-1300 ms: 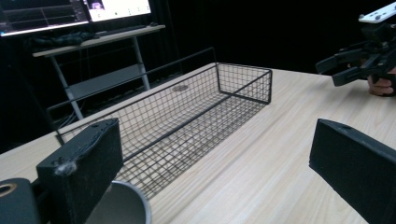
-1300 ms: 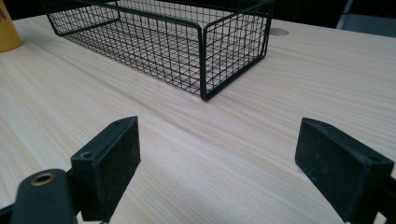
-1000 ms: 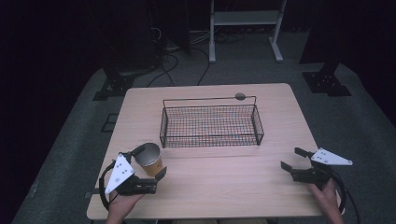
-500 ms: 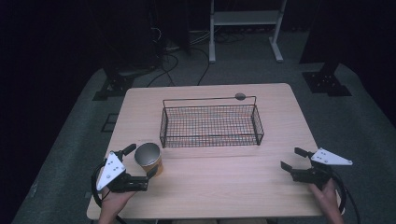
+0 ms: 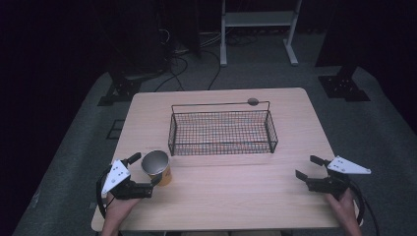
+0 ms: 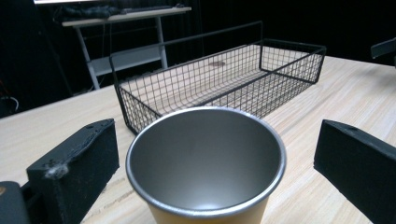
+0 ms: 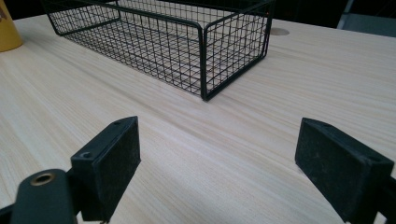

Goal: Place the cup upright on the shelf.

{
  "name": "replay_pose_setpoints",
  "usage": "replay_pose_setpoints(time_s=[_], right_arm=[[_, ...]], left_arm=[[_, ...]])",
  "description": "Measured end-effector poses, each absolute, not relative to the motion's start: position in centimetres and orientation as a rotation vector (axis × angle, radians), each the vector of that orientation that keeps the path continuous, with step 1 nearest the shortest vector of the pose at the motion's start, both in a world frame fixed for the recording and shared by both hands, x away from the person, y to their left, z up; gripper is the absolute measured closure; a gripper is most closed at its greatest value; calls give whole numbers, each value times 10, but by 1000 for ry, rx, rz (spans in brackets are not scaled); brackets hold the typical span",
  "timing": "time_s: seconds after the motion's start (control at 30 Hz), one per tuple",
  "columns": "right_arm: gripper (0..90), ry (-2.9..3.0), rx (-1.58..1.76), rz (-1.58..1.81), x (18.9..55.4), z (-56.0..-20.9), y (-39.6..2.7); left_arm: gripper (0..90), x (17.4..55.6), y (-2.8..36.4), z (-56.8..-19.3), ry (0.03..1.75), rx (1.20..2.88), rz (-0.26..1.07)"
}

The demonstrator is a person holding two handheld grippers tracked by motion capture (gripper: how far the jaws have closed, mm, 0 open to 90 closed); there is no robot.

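Observation:
A metal-lined cup with a yellow outside (image 5: 156,167) stands upright on the wooden table (image 5: 231,196) near its front left. My left gripper (image 5: 146,169) is open, one jaw on each side of the cup. In the left gripper view the cup (image 6: 205,163) sits between the jaws of the left gripper (image 6: 218,140), with a gap on both sides. At the front right, my right gripper (image 5: 306,166) is open and holds nothing. It shows the same way in its own view, right gripper (image 7: 217,140), over bare table.
An empty black wire basket (image 5: 222,147) with a raised handle stands at the table's middle, behind the cup. It appears as the basket (image 6: 219,88) and the basket (image 7: 187,42) in the gripper views. A round hole (image 5: 253,102) sits near the far edge. Stands and cables lie on the floor beyond.
The left gripper has drawn back a little to the left and its jaws have spread off the cup, which stays standing in place. The right gripper has not moved.

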State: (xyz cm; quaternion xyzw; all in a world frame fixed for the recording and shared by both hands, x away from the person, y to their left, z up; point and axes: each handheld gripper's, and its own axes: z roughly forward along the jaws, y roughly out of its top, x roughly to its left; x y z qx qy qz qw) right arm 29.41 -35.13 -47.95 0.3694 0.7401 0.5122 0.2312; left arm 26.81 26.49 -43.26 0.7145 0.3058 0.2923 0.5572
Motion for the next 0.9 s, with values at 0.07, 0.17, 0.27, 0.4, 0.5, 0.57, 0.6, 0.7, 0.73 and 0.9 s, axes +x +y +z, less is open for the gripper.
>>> replay_pose_setpoints(time_s=[0.07,0.17,0.27,0.4,0.5,0.57,0.6,0.7,0.73,0.9], right_arm=[[131,2035,1016,1409,294,-480,-351],[131,2035,1015,1410,294,-480,-351],[131,2035,1015,1410,294,-480,-351],[132,2036,1015,1411,294,-480,-351],[131,2036,1015,1412,294,-480,-351],[131,2036,1014,1412,294,-480,-351],[131,2036,1014,1411,294,-480,-351],[131,2036,1013,1412,294,-480,-351],[132,2036,1014,1412,294,-480,-351],[132,2036,1013,1412,294,-480,-351]], left_arm=[[0,270,266,-435,733,1688,681],[0,271,266,-438,742,1688,671],[0,274,266,-442,751,1692,666],[0,278,267,-446,770,1693,658],[0,281,267,-448,775,1703,646],[0,282,267,-449,779,1703,643],[0,283,267,-451,784,1705,637],[0,284,266,-453,787,1708,628],[0,285,265,-455,794,1717,624],[0,288,263,-458,796,1729,617]])
